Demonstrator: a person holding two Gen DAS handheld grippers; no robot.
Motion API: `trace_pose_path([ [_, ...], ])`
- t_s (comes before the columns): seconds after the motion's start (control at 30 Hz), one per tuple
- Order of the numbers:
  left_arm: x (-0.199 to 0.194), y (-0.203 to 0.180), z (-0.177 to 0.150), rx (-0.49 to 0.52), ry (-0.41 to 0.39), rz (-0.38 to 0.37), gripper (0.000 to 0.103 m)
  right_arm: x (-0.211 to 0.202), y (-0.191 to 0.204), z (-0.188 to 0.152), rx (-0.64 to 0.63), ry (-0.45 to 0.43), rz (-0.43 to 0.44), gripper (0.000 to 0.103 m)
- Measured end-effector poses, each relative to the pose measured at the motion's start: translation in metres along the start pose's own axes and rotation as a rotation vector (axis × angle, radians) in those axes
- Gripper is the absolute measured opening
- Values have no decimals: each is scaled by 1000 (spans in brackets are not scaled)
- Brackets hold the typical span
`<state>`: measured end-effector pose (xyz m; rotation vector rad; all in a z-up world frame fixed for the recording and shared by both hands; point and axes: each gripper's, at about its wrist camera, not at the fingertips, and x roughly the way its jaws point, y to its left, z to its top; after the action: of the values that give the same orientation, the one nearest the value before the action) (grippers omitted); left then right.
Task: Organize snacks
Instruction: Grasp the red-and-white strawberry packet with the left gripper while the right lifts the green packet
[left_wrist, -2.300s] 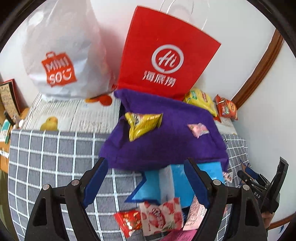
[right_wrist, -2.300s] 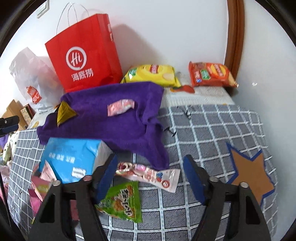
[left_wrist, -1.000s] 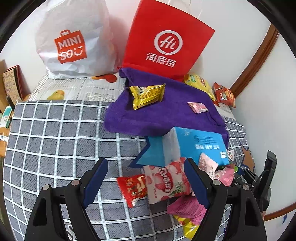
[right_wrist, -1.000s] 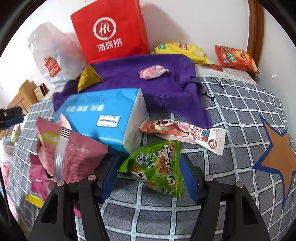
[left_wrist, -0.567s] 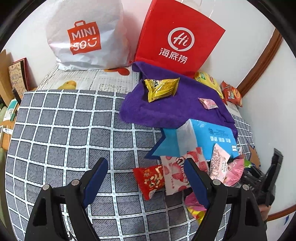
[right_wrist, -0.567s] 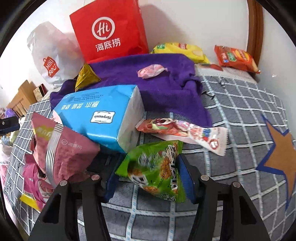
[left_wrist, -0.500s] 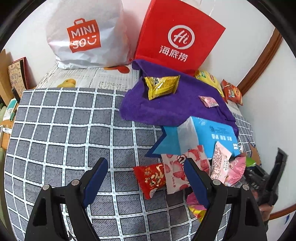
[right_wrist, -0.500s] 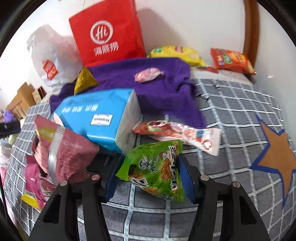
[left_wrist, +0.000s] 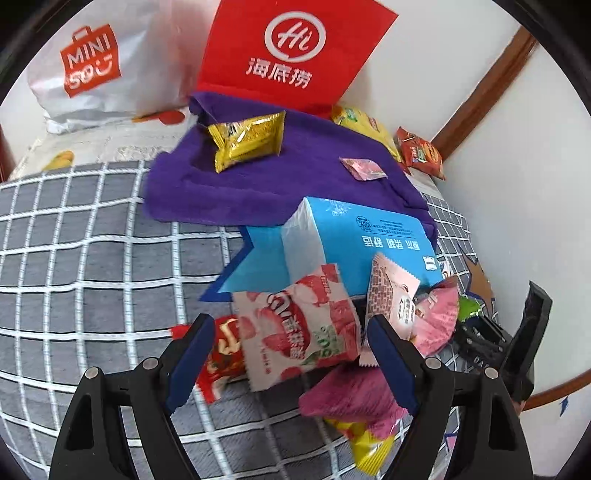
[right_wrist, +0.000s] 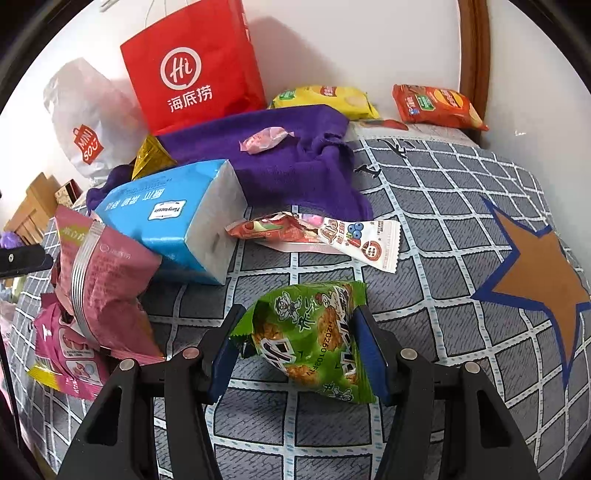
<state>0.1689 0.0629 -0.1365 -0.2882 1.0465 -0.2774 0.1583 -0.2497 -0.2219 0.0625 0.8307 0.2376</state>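
Two snacks lie sorted on far purple towel (right_wrist: 295, 162); right gripper (right_wrist: 295, 350) clamps crinkly green foil packet (right_wrist: 314, 332); left gripper (left_wrist: 288, 354) gapes, empty, over near pile.

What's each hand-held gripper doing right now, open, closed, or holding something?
Left hand-held gripper: open, the strawberry snack packet between its fingers, not gripped.
Right hand-held gripper: shut on the green snack packet.
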Motion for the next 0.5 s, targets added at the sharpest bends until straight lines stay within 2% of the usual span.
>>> trace_pose_path([
  [0.13, 23, -3, 2, -18, 56, -6, 83, -1, 1, -3, -26, -8, -11, 59],
  [0.27, 26, -8, 1, -7, 40, 18, 81, -1, -3, -2, 0, -4, 7, 59],
  [0.33, 25, -8, 1, -8, 30, 30, 68, -1, -3, -2, 5, -4, 10, 59],
  [0.5, 17, -2, -3, -10, 14, 7, 59, -2, 0, -3, -1, -6, -4, 59],
])
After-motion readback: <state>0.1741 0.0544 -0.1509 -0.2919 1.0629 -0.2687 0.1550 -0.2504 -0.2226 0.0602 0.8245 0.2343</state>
